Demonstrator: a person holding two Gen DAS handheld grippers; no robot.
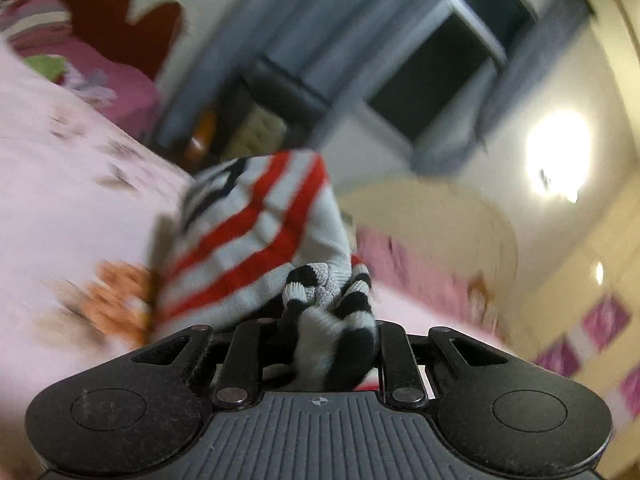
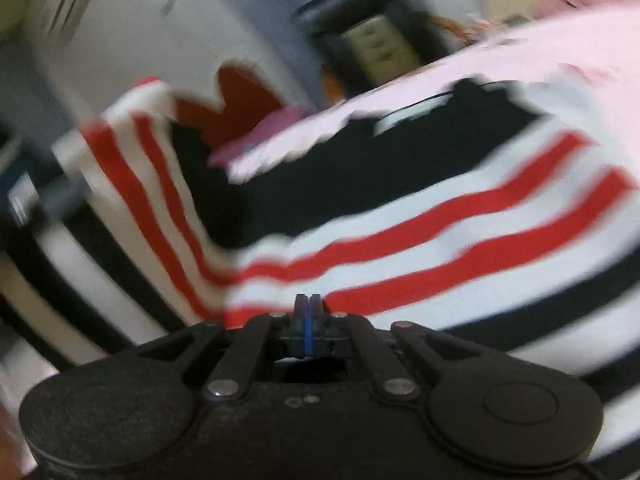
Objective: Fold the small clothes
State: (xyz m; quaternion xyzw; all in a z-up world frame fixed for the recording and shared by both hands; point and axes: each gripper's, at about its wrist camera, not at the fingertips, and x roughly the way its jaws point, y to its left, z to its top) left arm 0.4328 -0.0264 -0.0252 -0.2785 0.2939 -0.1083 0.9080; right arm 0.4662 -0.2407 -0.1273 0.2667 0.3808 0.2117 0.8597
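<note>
A small knitted sweater point(image 1: 248, 236) with white, red and black stripes hangs bunched from my left gripper point(image 1: 320, 320). The jaws are hidden under the black-and-white fabric wadded between them. In the right wrist view the same sweater point(image 2: 420, 240) spreads wide across the frame, lifted over the pink bed. My right gripper point(image 2: 307, 308) has its fingers pressed together at the sweater's red-striped edge. Both views are blurred by motion.
A pink bedsheet with cartoon prints point(image 1: 60, 184) lies below. Pink pillows point(image 1: 100, 72) and a red headboard point(image 1: 132, 20) are at the far end. A dark window with grey curtains point(image 1: 436, 68) and a lamp point(image 1: 560, 152) are on the wall.
</note>
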